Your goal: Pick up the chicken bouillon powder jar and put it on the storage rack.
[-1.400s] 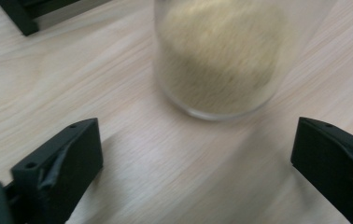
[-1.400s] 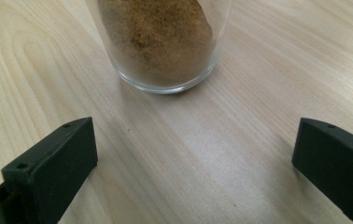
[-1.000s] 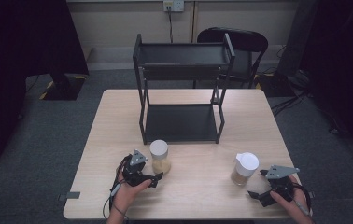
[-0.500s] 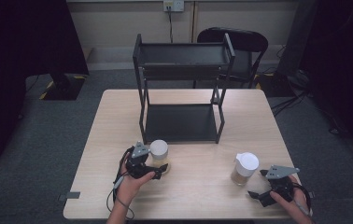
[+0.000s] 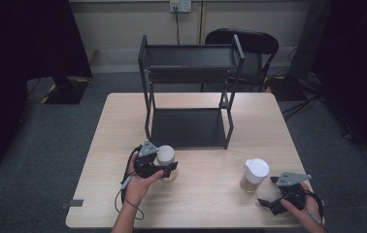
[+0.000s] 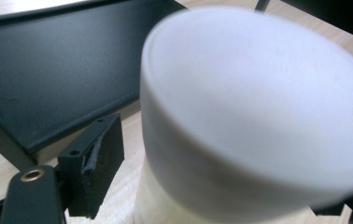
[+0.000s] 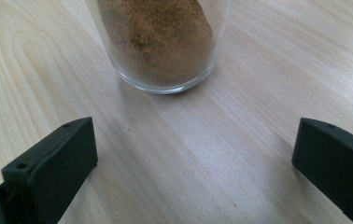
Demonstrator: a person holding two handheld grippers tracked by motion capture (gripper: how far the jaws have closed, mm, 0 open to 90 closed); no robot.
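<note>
A jar with a white lid (image 5: 165, 156) (image 6: 258, 107) stands on the table's front left. My left gripper (image 5: 168, 171) (image 6: 226, 177) reaches around it, and its jaws have just been closing with the jar between them. The left pad (image 6: 97, 168) stands a thin strip of table away from the jar's side; the other jaw is hidden under the lid. A second glass jar (image 5: 254, 175) (image 7: 160, 42) holding brown powder, with a white lid, stands at the front right. My right gripper (image 5: 266, 191) (image 7: 193, 140) rests open just short of it, with nothing between its jaws.
A black two-shelf metal rack (image 5: 189, 126) (image 6: 58, 60) stands at the middle back of the wooden table (image 5: 210, 199), just beyond the left jar. A black chair (image 5: 249, 43) sits behind the table. Cables trail from both grippers.
My left gripper has moved forward around the white-lidded jar and its jaws have narrowed about it. The right gripper and its jar have stayed still.
</note>
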